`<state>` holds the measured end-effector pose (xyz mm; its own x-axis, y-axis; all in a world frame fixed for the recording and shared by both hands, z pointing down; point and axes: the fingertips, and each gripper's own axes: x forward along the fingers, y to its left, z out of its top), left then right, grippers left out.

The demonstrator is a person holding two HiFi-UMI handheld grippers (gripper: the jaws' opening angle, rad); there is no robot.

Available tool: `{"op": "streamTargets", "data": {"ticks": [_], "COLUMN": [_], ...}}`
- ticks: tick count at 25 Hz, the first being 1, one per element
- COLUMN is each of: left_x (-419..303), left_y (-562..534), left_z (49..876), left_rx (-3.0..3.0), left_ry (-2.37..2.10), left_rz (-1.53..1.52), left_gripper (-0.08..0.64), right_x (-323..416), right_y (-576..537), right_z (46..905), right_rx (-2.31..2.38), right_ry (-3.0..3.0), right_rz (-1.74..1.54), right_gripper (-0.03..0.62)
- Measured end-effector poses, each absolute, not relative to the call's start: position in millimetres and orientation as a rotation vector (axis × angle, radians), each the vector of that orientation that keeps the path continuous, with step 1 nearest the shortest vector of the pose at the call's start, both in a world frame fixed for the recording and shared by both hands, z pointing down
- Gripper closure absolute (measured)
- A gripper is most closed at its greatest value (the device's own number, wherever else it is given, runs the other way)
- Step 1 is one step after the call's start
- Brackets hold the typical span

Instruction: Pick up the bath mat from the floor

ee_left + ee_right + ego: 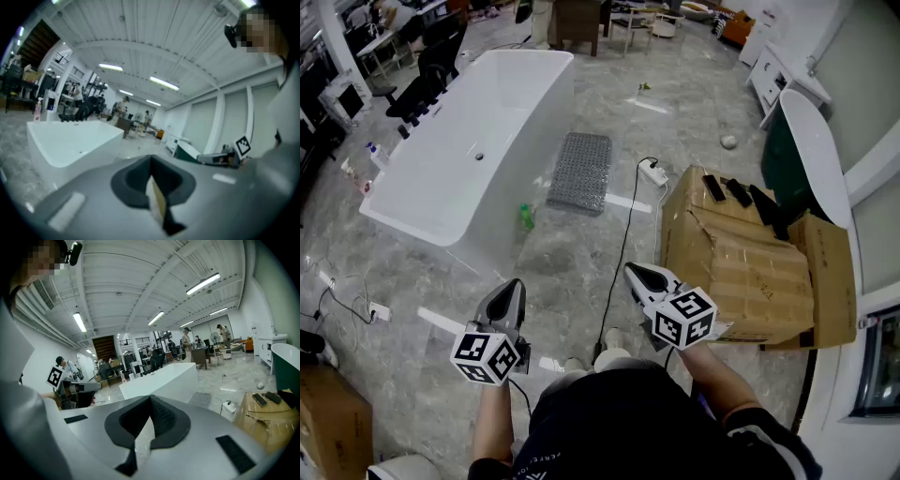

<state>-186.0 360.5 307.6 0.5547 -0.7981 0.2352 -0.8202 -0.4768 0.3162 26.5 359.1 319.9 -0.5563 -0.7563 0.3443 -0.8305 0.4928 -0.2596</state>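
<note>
The bath mat [580, 172] is a grey studded rectangle lying flat on the marble floor, right beside the white bathtub [469, 141]. It also shows small and far off in the right gripper view, as the bath mat [201, 400]. My left gripper [508, 295] is held low at the left, its jaws pressed together with nothing in them. My right gripper [639, 275] is level with it at the right, also shut and empty. Both point towards the mat from well short of it. In its own view the left gripper [151, 174] looks out over the tub, jaws together.
A large torn cardboard box [741, 262] sits right of my right gripper. A white power strip [654, 172] lies next to the mat, its black cable running towards my feet. A green bottle [526, 217] stands by the tub. A dark green tub [797, 150] is at far right.
</note>
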Motion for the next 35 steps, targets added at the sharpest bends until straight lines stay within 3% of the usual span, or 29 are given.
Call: {"op": "streamTargets", "data": {"ticks": [5, 21, 35], "left_x": [-165.6, -125.4, -100.6], "left_y": [351.6, 300.3, 252.3], "left_z": [316.3, 329.7, 338.7], "left_rx": [2.446, 2.238, 2.293], "left_ry": [-1.386, -1.521, -1.522], "left_rz": [0.246, 0.052, 0.176], "left_gripper": [0.560, 0.560, 0.560], "right_x": [38.7, 87.3, 88.6], "right_y": [332.9, 284.7, 245.3], "right_z": [325.9, 352.5, 373.8], "right_rx": [1.307, 1.130, 1.082], "right_ry": [-2.563, -2.578, -2.582], "right_rz": [0.580, 0.545, 0.607], "right_gripper": [0.594, 0.594, 0.593]}}
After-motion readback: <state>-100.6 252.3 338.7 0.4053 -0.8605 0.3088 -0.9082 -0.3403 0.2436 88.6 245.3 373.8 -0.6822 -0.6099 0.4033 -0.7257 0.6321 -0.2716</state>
